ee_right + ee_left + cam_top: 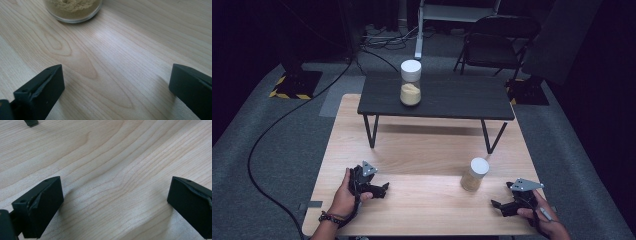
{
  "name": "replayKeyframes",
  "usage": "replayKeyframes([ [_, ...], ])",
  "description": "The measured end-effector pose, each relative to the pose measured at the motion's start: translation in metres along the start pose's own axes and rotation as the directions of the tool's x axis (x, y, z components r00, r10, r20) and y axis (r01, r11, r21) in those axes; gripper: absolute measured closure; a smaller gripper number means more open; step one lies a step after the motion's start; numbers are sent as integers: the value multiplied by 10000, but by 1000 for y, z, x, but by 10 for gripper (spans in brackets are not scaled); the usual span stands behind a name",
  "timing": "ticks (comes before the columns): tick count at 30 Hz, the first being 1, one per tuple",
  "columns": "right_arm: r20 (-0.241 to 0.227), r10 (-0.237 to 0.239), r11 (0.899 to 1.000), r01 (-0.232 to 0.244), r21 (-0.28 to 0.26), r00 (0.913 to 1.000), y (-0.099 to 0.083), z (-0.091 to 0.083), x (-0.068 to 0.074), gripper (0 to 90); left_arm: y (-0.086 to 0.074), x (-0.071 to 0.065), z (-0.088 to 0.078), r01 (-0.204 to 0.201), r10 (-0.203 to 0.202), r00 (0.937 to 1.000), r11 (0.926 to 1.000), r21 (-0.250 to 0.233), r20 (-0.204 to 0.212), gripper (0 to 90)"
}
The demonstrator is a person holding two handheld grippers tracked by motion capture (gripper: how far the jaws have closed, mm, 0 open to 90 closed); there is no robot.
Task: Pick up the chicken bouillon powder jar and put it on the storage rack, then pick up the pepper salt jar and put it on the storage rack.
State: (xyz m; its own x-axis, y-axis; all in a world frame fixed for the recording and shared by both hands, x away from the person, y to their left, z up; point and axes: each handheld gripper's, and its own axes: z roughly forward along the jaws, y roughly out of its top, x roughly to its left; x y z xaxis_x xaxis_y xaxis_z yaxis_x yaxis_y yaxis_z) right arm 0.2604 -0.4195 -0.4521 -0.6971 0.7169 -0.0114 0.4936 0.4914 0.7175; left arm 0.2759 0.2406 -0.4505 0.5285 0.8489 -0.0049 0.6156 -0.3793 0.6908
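you're staging: left gripper (382,190) and right gripper (498,206) both resting released, empty, near the table's (422,150) near edge. jar (474,174) is standing right-of-centre, just beside the right gripper. next: you're closing on the jar body.

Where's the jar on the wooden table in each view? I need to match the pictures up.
High view: the jar stands right of centre, near the right gripper.
Right gripper view: its glass base with tan powder sits at the top edge, beyond the open jaws.
Left gripper view: not in it.
Shared landmark: the light wooden table.
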Motion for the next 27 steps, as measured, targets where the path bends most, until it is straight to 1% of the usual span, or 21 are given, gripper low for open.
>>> replayKeyframes([
  [11,-5,-7,10000,7,0,10000,0,0,0,0,0,0,0,46,-46,10000,10000,12,7,5],
  [27,32,45,10000,-45,23,10000,0,-1,1,0,0,1,0,-3,3,10000,10000,23,35,5],
])
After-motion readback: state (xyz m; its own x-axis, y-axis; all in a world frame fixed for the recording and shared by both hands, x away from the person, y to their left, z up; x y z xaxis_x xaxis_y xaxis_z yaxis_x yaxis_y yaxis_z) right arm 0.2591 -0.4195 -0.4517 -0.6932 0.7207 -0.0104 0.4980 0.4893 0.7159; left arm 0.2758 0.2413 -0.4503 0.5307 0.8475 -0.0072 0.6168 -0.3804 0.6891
